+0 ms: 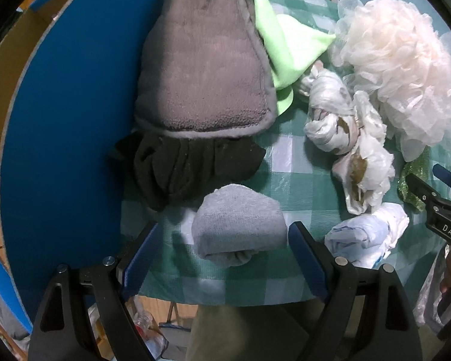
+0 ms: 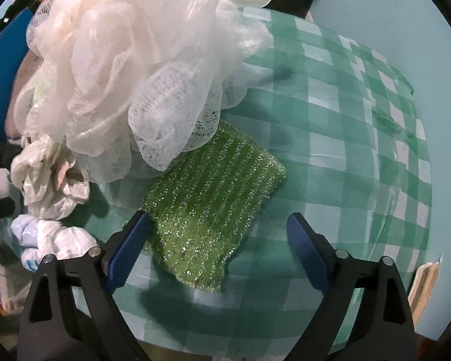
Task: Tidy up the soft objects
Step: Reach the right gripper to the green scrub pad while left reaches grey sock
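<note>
Blue mat (image 1: pixel 75 105): lies at the far left of the table; bare except where the grey mitt and the black cloth overlap its right edge.
Checked cloth (image 1: pixel 285 162): green and white, spread beside the blue mat; every soft thing rests on it or on its border with the mat.
Containers: no box, bin or basket can be made out on the table; the soft things lie loose on the cloth.
Grey mitt (image 1: pixel 204 69): padded, lying flat, its wide end on top of the black cloth.
Black cloth (image 1: pixel 186 168): crumpled, partly tucked under the mitt.
Light green cloth (image 1: pixel 288 45): just right of the mitt, its edge under it.
Grey towel (image 1: pixel 240 228): rolled, near the front edge of the checked cloth.
Left gripper (image 1: pixel 222 240): fingers wide apart, one on each side of the grey towel, not pressing on it.
Knotted plastic bags (image 1: pixel 345 138): white, bunched in a chain right of the towel, touching the bath pouf.
Bath pouf (image 2: pixel 129 69): large white mesh ball, its lower edge resting on the sponge.
Green sponge (image 2: pixel 213 204): glittery, flat on the checked cloth, partly under the pouf.
Right gripper (image 2: pixel 216 240): fingers well apart, straddling the near end of the sponge; its left pad is at the sponge's edge, the right pad clear of it, nothing clamped.
</note>
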